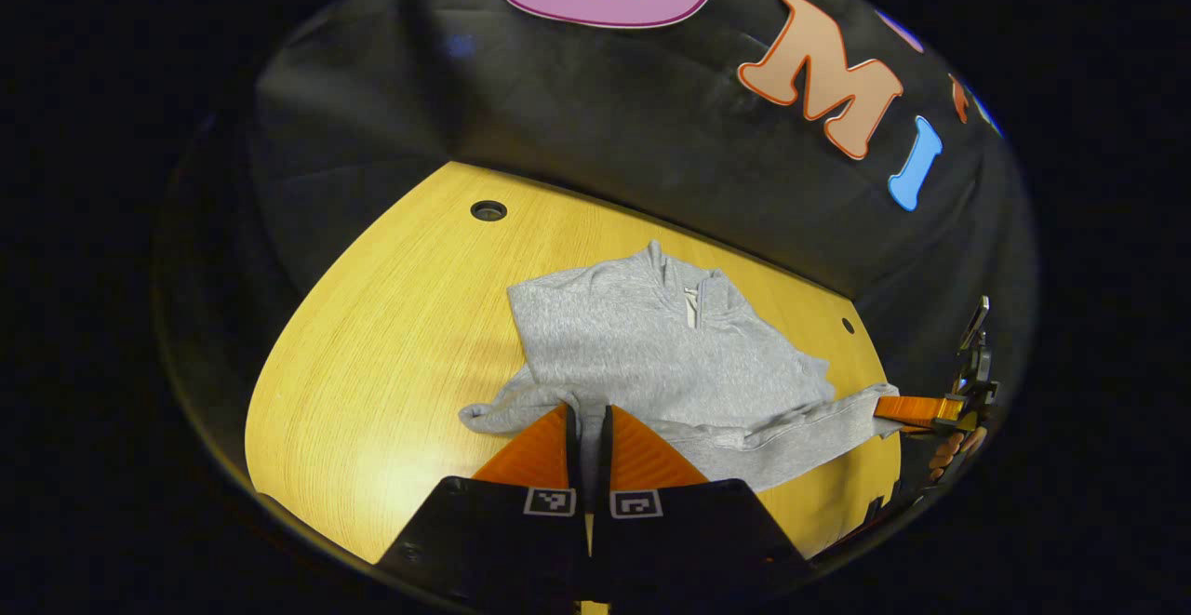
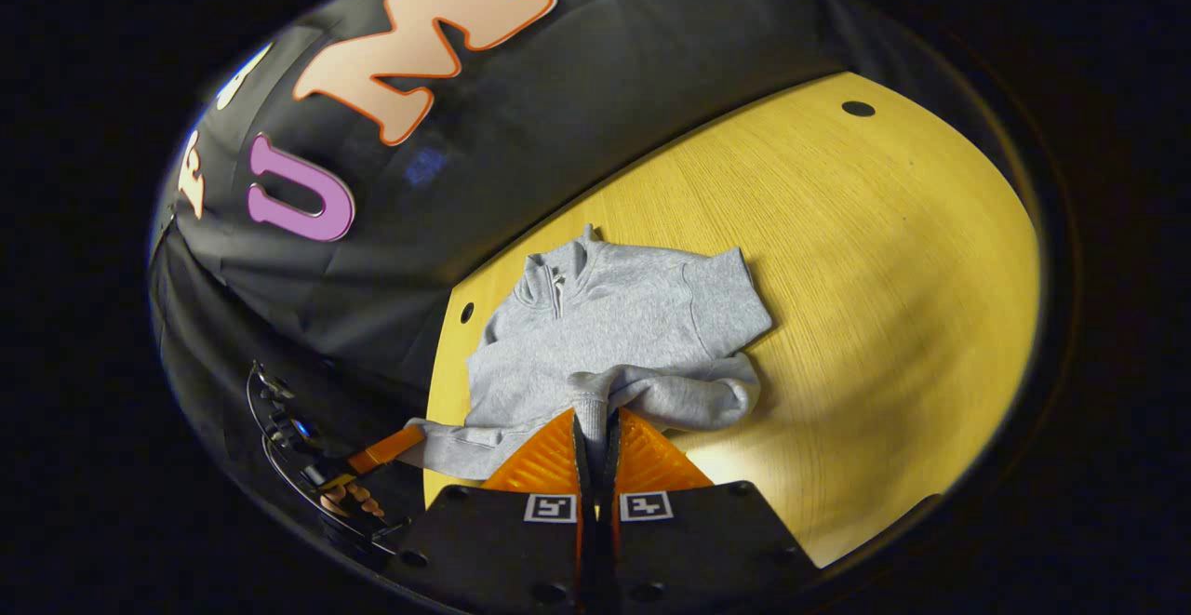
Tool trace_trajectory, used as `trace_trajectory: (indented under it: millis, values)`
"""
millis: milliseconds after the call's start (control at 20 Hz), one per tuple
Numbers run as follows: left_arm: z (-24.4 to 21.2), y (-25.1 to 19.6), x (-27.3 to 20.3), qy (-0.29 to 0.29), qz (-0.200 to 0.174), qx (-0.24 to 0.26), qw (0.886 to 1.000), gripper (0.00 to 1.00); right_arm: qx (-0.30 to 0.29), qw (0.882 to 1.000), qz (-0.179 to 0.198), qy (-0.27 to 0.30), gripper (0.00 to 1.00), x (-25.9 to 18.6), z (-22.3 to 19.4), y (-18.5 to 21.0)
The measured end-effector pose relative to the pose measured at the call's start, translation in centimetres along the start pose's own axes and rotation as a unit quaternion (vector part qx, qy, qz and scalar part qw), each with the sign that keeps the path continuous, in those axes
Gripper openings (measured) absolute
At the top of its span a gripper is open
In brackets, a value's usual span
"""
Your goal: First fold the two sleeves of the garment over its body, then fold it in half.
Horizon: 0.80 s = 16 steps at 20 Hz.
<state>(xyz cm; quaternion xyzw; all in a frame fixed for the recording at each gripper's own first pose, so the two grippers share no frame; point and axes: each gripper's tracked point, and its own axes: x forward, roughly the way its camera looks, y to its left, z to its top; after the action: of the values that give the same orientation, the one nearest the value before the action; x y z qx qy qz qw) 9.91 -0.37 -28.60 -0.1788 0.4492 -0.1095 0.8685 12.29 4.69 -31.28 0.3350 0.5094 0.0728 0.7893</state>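
Observation:
A grey zip-neck sweatshirt (image 1: 651,345) lies flat on the yellow wooden table (image 1: 391,336), collar toward the booth wall. In the left gripper view my left gripper (image 1: 588,429) is shut on a sleeve at the garment's near left side, with fabric pinched between the fingers. Far right in that view, my right gripper (image 1: 884,407) grips the cuffed end of the other sleeve. In the right gripper view the sweatshirt (image 2: 605,317) has a sleeve bent across its lower body, and my right gripper (image 2: 595,434) is shut on it. My left gripper (image 2: 409,438) holds a fabric end at the left.
The table (image 2: 884,252) has bare wood to the right of the garment, and a round cable hole (image 2: 858,109) near its far edge. Another hole (image 1: 488,210) sits at the far left. A hand (image 1: 954,452) holds the right gripper. Black cloth wall stands behind.

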Motion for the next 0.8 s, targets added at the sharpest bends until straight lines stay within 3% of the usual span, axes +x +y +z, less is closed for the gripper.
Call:
trace_trajectory:
  millis: [200, 550, 650, 800]
  values:
    - [0.6, 0.7, 2.6, 0.021, -0.003, -0.036, 0.999, 0.00, 0.036, 0.999, -0.009, 0.006, 0.03, 2.8, 0.3, -0.5]
    - [0.1, 1.9, 7.1, 0.064, 0.015, -0.024, 0.998, 0.00, 0.077, 0.996, -0.050, 0.016, 0.04, 8.1, 1.4, -2.4]
    - [-0.1, 2.1, 8.0, 0.073, 0.017, -0.025, 0.997, 0.02, 0.083, 0.995, -0.055, 0.013, 0.08, 8.6, 1.7, -2.5]
    - [0.0, 2.5, 8.7, 0.071, 0.018, -0.040, 0.997, 0.12, 0.087, 0.995, -0.055, 0.004, 0.13, 9.4, 1.8, -2.1]
